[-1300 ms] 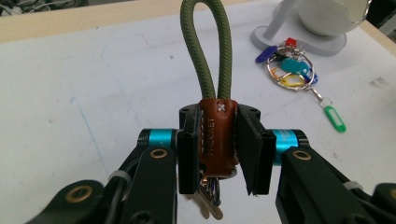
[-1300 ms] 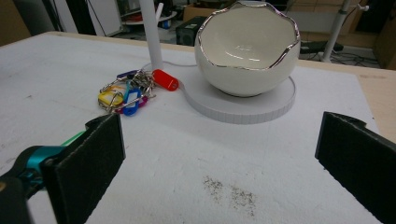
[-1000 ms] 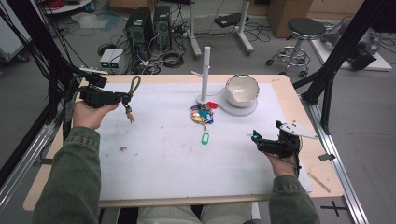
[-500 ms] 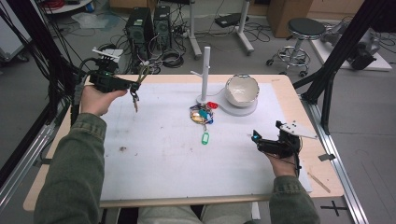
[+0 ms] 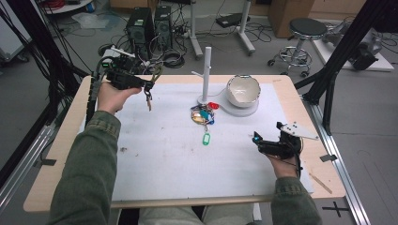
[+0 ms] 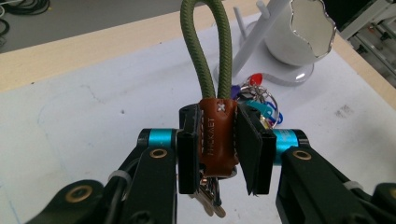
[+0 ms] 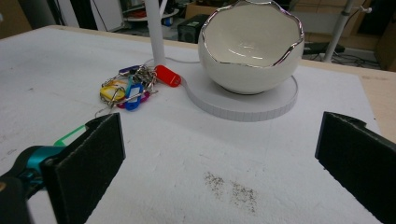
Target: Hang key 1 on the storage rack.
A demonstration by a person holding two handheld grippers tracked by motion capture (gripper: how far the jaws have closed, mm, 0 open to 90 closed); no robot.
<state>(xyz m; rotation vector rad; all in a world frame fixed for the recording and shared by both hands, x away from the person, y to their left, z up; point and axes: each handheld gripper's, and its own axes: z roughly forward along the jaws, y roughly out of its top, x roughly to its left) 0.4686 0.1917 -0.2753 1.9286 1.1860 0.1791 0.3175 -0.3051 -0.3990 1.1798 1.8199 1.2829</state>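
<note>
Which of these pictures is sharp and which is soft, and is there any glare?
High view: even room light, slightly soft, no harsh shadows on the white mat. Left gripper view: the brown leather key fob is crisp, the egg-shaped bowl behind is softer. Right gripper view: bright glints on the bowl's silver rim, near black pads blurred.

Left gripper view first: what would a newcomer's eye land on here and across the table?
The left hand-held gripper is clamped on a brown leather keychain with a green cord loop, held up over the table's far left corner. Mid-table, a pile of coloured key tags lies at the foot of a white stand, beside an eggshell-shaped white bowl. The right hand-held gripper sits open near the right edge.
</note>
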